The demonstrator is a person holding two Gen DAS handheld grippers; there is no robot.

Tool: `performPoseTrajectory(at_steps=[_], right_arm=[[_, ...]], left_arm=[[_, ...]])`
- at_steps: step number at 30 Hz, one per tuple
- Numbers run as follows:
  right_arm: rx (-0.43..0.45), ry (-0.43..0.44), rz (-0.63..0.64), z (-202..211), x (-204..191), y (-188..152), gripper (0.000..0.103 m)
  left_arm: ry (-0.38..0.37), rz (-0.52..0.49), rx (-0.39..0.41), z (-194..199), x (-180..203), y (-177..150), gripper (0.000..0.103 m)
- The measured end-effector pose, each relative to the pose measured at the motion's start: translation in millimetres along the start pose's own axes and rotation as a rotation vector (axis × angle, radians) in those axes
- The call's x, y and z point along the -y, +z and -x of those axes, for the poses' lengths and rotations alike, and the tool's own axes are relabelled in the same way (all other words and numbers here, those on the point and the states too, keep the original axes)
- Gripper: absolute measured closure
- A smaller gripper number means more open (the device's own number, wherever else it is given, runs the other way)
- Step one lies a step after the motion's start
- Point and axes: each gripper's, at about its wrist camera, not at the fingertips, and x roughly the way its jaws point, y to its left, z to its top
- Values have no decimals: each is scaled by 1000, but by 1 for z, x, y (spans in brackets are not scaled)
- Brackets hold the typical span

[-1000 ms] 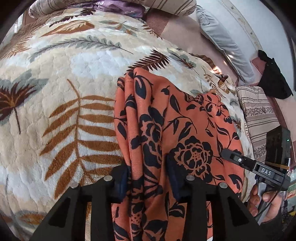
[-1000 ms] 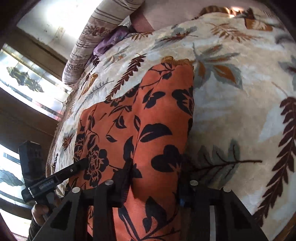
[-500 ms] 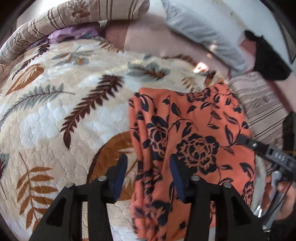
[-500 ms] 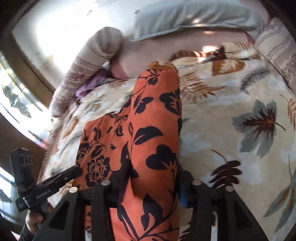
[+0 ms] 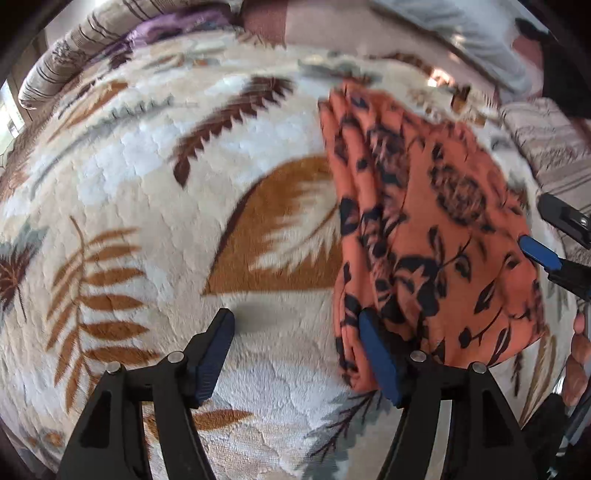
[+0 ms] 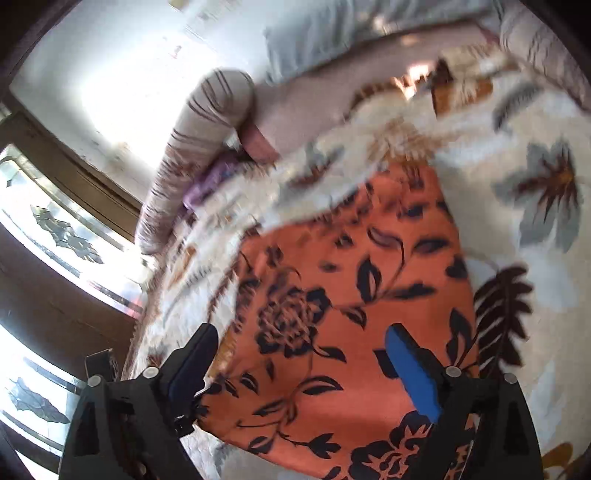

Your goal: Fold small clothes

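The orange cloth (image 5: 436, 236) with its black flower print lies folded on the leaf-patterned blanket (image 5: 155, 192), a long strip whose axis runs from the near edge of the bed away toward the pillows; in the left wrist view its left side shows several stacked folds, bunched and not quite even. Seen from the left gripper (image 5: 299, 354), the cloth sits off to the right: the right-hand finger just overlaps the cloth's near left corner, while the gap between the fingers holds only bare blanket. Its jaws stand wide and grip nothing. The right gripper (image 6: 306, 365) is the better placed of the two. In its view the cloth (image 6: 354, 302) fills the middle, running straight ahead along the line of the fingers, with the near end passing under and between them; its jaws are also spread wide, and whether the fingers touch the fabric cannot be told through the motion blur. So the coming move likely turns on the near short end: a fold across the long axis would carry that end toward the far one, and the right gripper already straddles it, whereas the left would have to shift right to catch its corner. Beyond the cloth's far end lie a striped bolster (image 6: 192, 155) and a pale pillow (image 6: 332, 33).
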Motion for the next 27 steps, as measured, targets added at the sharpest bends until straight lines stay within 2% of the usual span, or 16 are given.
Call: performPoseTrajectory(at_steps=[1, 2, 5, 8, 10, 11, 14, 16, 20, 24, 27], right_arm=[[-50, -32, -41, -14, 8, -3, 9], [2, -33, -32, -7, 3, -4, 9], [51, 22, 6, 13, -22, 3, 9], [104, -2, 38, 17, -35, 22, 9], [101, 7, -11, 6, -30, 36, 9], [94, 8, -33, -2, -25, 42, 8], [4, -86, -99, -43, 1, 50, 7], [29, -106, -60, -41, -7, 48, 7], [69, -65, -17, -8, -34, 29, 7], [119, -106, 73, 32, -49, -10, 7], [118, -144, 132, 53, -51, -42, 7]], left_arm=[[-2, 13, 32, 9, -1, -2, 32], [-13, 25, 48, 19, -2, -3, 33], [1, 18, 117, 42, -3, -1, 33], [-8, 7, 86, 42, -2, -1, 33], [-9, 6, 85, 43, -3, -4, 33], [-9, 8, 84, 44, -3, -6, 33], [-2, 17, 80, 49, -3, -10, 33], [4, 7, 88, 53, -3, -10, 33], [24, 3, 103, 61, -1, -9, 32], [17, -9, 126, 75, 6, -15, 32], [13, -18, 146, 88, 12, -19, 31]])
